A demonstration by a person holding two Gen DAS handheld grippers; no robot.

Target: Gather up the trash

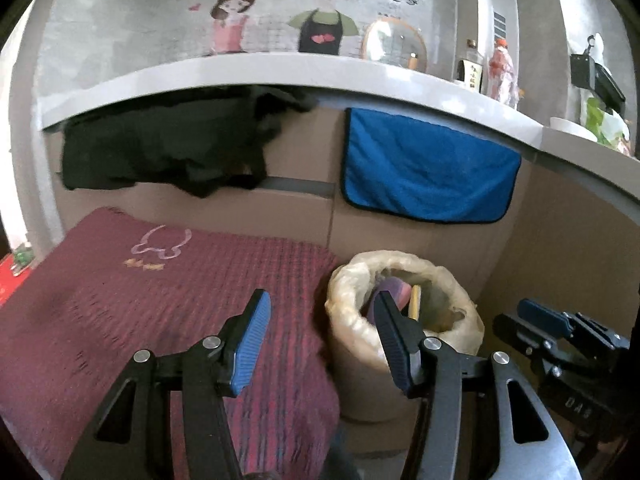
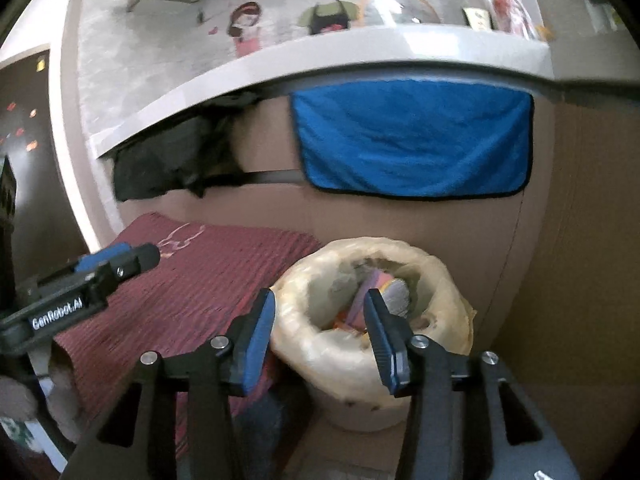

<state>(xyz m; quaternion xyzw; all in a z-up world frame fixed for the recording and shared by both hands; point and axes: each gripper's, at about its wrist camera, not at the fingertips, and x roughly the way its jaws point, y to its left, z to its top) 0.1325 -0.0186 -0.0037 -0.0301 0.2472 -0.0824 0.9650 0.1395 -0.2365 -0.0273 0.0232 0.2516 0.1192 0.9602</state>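
Left gripper [image 1: 320,336]: blue-padded jaws spread apart, nothing between them, above the mat's edge and bin rim.
Right gripper [image 2: 320,336]: jaws apart, empty, over the bin's near rim.
Round bin lined with a pale yellowish plastic bag [image 2: 320,340]: at 3 o'clock of the maroon woven mat [image 1: 140,304], just beside it.
Trash: purple, orange and grey wrappers [image 2: 384,292] lie inside the bin.
Blue microfibre towel [image 1: 428,164]: hanging at 12 o'clock above the bin.

There was one round bin lined with a cream plastic bag [image 1: 404,312], one dark red woven mat [image 1: 160,300], one blue cloth [image 1: 428,168] and one black cloth [image 1: 160,148] hanging below the grey worktop [image 1: 240,68], two bottles [image 1: 470,68] far right, and two cartoon figures [image 1: 232,20] on the wall.
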